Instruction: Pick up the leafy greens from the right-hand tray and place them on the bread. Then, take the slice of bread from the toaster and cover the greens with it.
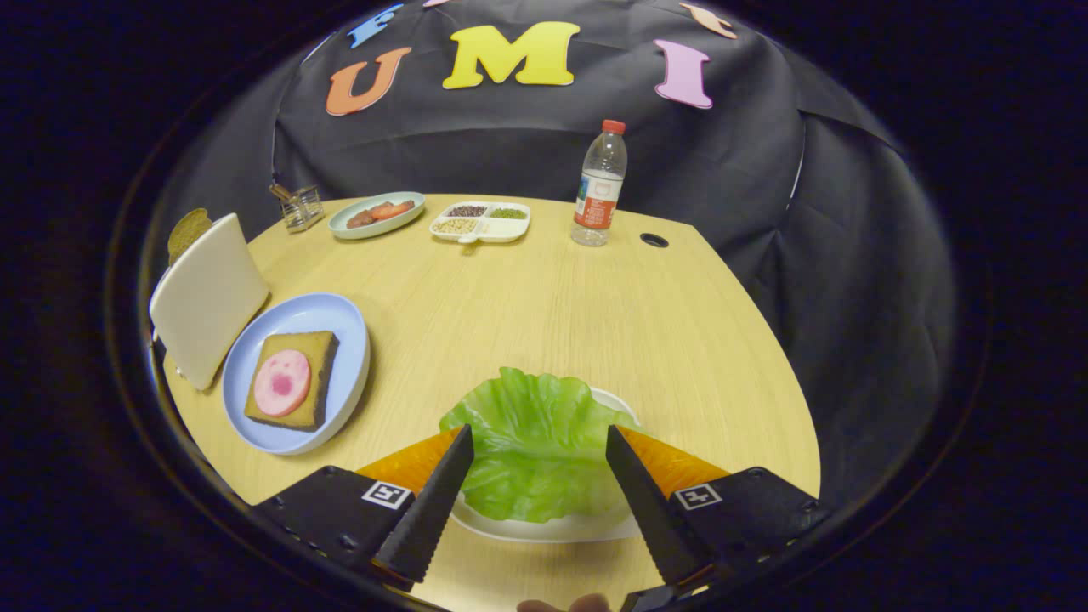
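Observation:
A green leaf of lettuce (535,442) lies on a white tray (552,529) right under my gripper (539,444). The fingers stand open on either side of the leaf, and I see no press on it. To the left, a blue plate (348,340) holds a slice of brown bread (293,380) topped with a pink round of sausage (281,382). Behind that plate stands a white toaster (206,297) with a brown slice of bread (188,231) sticking out of its top.
At the back of the wooden table (544,297) are a green oval plate (376,214) with red food, a white divided dish (480,221) of grains, a water bottle (599,183), a small glass holder (299,206) and a cable hole (654,240). A fingertip (565,604) shows below the gripper.

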`<state>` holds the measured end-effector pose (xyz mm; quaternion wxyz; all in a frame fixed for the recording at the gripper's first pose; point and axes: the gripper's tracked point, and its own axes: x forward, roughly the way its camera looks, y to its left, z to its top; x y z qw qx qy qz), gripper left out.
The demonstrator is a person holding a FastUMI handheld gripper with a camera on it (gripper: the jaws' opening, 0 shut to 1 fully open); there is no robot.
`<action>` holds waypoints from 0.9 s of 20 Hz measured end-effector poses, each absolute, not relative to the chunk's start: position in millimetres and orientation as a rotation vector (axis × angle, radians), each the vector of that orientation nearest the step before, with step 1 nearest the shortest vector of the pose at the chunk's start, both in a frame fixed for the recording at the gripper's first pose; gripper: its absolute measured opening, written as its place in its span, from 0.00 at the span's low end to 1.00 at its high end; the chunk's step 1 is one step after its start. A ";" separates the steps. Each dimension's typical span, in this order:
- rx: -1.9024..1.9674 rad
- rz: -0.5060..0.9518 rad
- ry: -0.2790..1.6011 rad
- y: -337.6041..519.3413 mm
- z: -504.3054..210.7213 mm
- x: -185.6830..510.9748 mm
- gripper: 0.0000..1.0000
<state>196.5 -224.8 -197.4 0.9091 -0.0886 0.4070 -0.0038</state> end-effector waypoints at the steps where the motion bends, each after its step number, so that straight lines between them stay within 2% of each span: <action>1: -0.193 -0.011 0.849 -225.6 -202.1 197.5 0.96; 11: -0.087 0.044 0.900 -229.1 -224.8 193.4 0.97; 13: -0.086 0.040 0.879 -236.6 -223.2 196.6 0.83; 15: -0.090 0.045 0.862 -236.6 -223.2 196.4 0.49; 16: -0.117 0.021 0.826 -242.2 -219.8 200.7 0.48; 18: -0.129 0.005 0.811 -243.6 -219.9 202.9 0.19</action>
